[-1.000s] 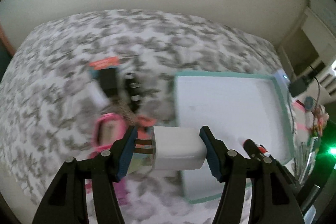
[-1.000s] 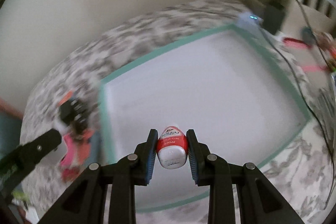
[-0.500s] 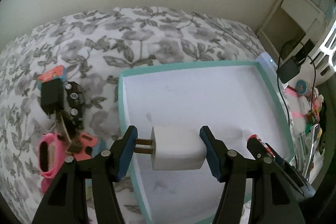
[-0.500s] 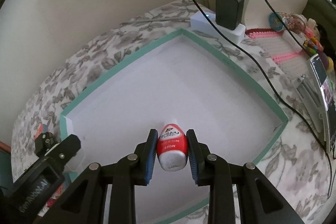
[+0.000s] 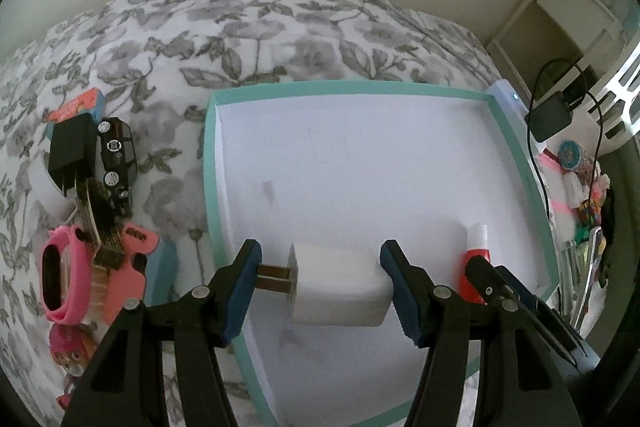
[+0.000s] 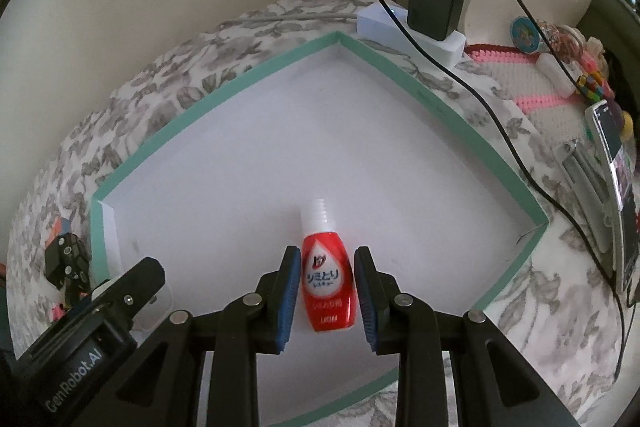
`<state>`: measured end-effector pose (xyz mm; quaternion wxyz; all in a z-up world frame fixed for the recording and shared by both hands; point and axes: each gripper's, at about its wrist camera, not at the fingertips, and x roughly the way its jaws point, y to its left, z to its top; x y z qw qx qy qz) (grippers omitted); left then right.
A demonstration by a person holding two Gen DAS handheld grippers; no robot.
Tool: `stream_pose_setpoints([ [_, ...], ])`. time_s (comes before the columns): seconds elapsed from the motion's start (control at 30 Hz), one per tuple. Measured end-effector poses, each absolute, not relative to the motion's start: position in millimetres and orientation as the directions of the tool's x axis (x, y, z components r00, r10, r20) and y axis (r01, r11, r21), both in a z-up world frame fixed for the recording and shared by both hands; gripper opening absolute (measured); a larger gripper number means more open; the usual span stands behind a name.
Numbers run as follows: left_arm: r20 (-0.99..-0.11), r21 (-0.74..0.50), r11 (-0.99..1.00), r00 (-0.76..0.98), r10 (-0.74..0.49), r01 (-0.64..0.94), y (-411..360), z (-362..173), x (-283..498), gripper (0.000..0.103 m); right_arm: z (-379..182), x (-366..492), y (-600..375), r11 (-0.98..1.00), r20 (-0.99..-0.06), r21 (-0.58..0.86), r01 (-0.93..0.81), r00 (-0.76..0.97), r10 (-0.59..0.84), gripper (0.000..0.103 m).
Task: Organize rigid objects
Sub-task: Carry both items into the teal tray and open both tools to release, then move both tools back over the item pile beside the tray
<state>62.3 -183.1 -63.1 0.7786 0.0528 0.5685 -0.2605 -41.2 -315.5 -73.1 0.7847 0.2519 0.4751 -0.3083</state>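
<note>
Currently left hand-held gripper [image 5: 320,275] clamps the white plastic plug adapter [image 5: 338,283] lower centre; right hand-held gripper [image 6: 326,287] pinches the small red squeeze bottle [image 6: 328,291]. Both hang low over the shallow white tray with teal rim [image 5: 210,163], likely for drop-off.

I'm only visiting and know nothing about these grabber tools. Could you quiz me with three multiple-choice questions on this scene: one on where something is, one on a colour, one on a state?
1. Where is the pink toy watch?
A. in the box
B. on the floral cover, outside the box
C. in a gripper

2. What colour is the box rim?
A. teal
B. orange
C. black

3. What is the left gripper doing?
A. hanging empty
B. gripping a phone
C. gripping the white charger

Answers: 1 B, it lies left of the box. 2 A, a teal band edges the white inside. 3 C, the charger sits clamped between its pads, prongs against one.
</note>
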Motion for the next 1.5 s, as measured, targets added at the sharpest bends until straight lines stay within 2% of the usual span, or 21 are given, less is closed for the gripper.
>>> stream_pose_setpoints([
  [0.1,-0.907,-0.223,0.856,0.223,-0.358,0.467,-181,-61,60,0.064,-73,-41,-315,0.689,-0.903,0.090,0.719,0.351,-0.249,0.030],
  [0.2,-0.895,-0.227,0.854,0.247,-0.373,0.467,-178,-54,59,0.070,-72,-42,-313,0.696,-0.903,0.077,0.714,0.346,-0.255,0.030],
  [0.27,-0.886,-0.233,0.853,0.259,-0.384,0.468,-176,-49,57,0.081,-71,-42,-312,0.700,-0.901,0.063,0.712,0.342,-0.267,0.031],
  [0.37,-0.876,-0.241,0.853,0.275,-0.397,0.464,-172,-42,56,0.081,-69,-41,-310,0.707,-0.898,0.035,0.706,0.333,-0.287,0.033],
  [0.43,-0.868,-0.242,0.858,0.294,-0.400,0.453,-168,-38,57,0.081,-69,-41,-309,0.710,-0.897,0.021,0.704,0.326,-0.297,0.041],
  [0.5,-0.859,-0.239,0.870,0.324,-0.396,0.432,-161,-32,58,0.082,-68,-42,-307,0.710,-0.895,0.004,0.704,0.319,-0.312,0.055],
  [0.53,-0.855,-0.231,0.879,0.344,-0.388,0.417,-157,-28,59,0.085,-68,-42,-307,0.710,-0.893,-0.005,0.704,0.317,-0.321,0.058],
  [0.57,-0.853,-0.224,0.887,0.358,-0.379,0.403,-152,-26,60,0.096,-67,-43,-306,0.711,-0.890,-0.013,0.703,0.316,-0.329,0.064],
  [0.6,-0.850,-0.217,0.895,0.376,-0.370,0.390,-148,-24,61,0.100,-66,-43,-305,0.711,-0.887,-0.019,0.703,0.316,-0.336,0.068],
  [0.67,-0.842,-0.199,0.911,0.412,-0.348,0.361,-137,-19,63,0.101,-64,-44,-303,0.714,-0.882,-0.031,0.699,0.318,-0.349,0.072],
  [0.8,-0.836,-0.162,0.939,0.463,-0.294,0.305,-115,-12,67,0.101,-60,-46,-299,0.721,-0.874,-0.031,0.692,0.332,-0.356,0.087],
  [0.93,-0.837,-0.128,0.960,0.492,-0.239,0.250,-94,-9,72,0.101,-57,-45,-293,0.733,-0.868,-0.034,0.679,0.343,-0.359,0.091],
  [1.0,-0.833,-0.108,0.970,0.512,-0.208,0.218,-83,-5,73,0.101,-55,-44,-290,0.738,-0.863,-0.038,0.674,0.350,-0.364,0.101],
  [1.27,-0.797,-0.032,0.995,0.598,-0.082,0.094,-39,14,73,0.101,-44,-41,-276,0.776,-0.848,0.023,0.630,0.424,-0.319,0.103],
  [1.5,-0.795,0.006,1.000,0.606,-0.012,0.026,-3,25,74,0.101,-11,-31,-242,0.831,-0.779,0.056,0.554,0.544,-0.310,0.103],
])
